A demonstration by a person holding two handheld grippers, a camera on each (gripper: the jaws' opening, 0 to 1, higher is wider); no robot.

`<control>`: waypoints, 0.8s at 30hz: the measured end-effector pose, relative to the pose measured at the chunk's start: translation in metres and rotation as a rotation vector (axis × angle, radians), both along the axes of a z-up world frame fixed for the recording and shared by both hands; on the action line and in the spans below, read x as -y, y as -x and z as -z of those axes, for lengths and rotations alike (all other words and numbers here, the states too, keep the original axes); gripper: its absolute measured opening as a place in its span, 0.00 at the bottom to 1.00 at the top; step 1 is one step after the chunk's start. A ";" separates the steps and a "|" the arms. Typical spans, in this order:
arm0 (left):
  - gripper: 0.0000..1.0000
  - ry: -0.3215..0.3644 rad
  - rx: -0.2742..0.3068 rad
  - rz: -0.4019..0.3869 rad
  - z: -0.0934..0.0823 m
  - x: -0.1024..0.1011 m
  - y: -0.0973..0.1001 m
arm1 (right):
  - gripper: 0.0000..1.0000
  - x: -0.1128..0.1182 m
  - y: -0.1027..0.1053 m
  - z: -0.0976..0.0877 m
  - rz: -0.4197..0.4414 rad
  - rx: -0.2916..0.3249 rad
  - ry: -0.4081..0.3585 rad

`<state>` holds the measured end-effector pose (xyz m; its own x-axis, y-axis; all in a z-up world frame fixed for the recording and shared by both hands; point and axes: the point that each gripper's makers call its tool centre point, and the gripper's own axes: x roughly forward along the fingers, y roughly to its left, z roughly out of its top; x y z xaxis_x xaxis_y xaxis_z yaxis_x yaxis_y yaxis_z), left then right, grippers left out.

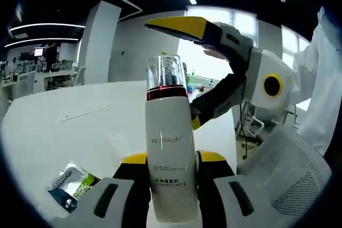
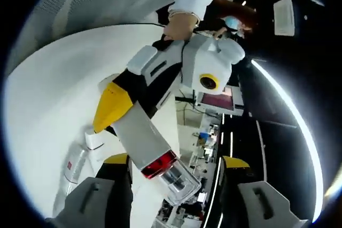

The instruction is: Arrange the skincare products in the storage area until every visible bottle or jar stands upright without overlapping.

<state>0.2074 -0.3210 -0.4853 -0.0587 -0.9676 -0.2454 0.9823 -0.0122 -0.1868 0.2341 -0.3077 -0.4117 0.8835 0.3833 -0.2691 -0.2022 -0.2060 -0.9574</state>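
Observation:
A white Revitalift bottle with a red band and a clear cap stands upright between my left gripper's jaws; the left gripper is shut on its lower body, above the white table. My right gripper reaches in from the right, open, one yellow-tipped jaw above the cap and one beside the bottle's shoulder. In the right gripper view the same bottle slants down from the left gripper, and its clear cap lies between the wide-apart jaws of the right gripper.
A small green and white sachet lies on the table at the lower left. A clear bottle with a red label and white cap lies on the table. A grey mesh chair stands at the right. A person's white sleeve shows.

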 end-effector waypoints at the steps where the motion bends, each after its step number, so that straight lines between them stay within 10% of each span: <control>1: 0.28 0.002 0.001 0.000 0.000 0.000 0.000 | 0.60 0.003 -0.001 -0.002 0.019 0.004 -0.024; 10: 0.28 0.020 0.022 0.003 -0.003 0.000 0.001 | 0.48 0.037 -0.012 -0.017 0.197 0.045 -0.202; 24: 0.28 0.066 0.016 -0.028 -0.012 0.001 -0.001 | 0.17 0.053 -0.012 -0.004 0.378 -0.131 -0.822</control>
